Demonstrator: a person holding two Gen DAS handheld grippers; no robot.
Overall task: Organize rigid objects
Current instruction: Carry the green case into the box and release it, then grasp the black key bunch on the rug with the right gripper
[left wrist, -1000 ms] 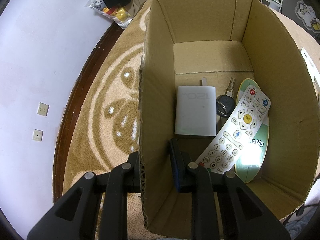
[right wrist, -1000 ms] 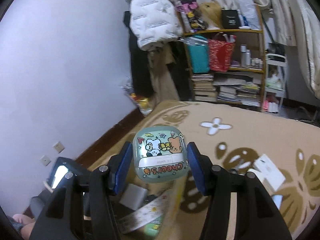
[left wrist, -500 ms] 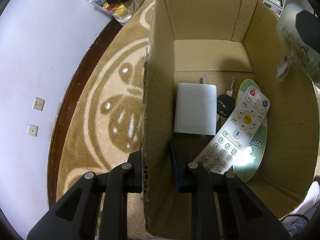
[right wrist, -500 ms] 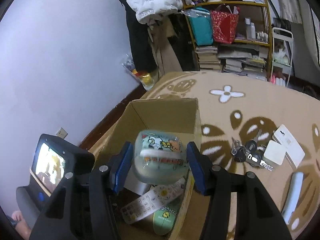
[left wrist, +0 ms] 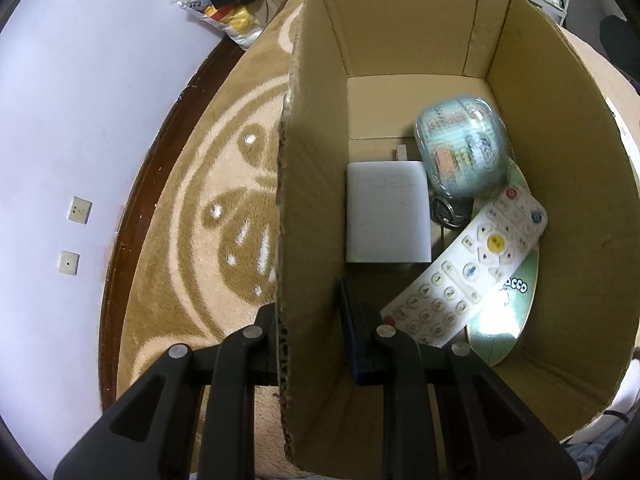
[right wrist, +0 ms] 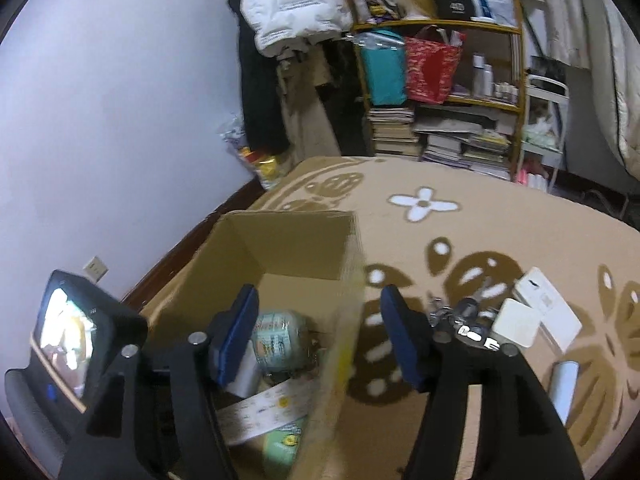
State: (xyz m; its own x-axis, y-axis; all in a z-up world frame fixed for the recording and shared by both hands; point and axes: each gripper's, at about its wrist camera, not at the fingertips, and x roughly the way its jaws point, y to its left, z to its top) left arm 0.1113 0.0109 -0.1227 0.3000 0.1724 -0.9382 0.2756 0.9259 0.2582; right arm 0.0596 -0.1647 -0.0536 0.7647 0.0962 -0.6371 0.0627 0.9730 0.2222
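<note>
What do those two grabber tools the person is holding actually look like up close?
Both look alike. The left gripper and the right gripper are matte black plastic. Each has two angular fingers with cut-out slots and small round silver pins at the joints. The inner faces of the jaws carry dark blue pads. No cables, labels or sleeves show in either view.

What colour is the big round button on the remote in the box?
Yellow, on the white remote; clearest in the left wrist view.
</note>
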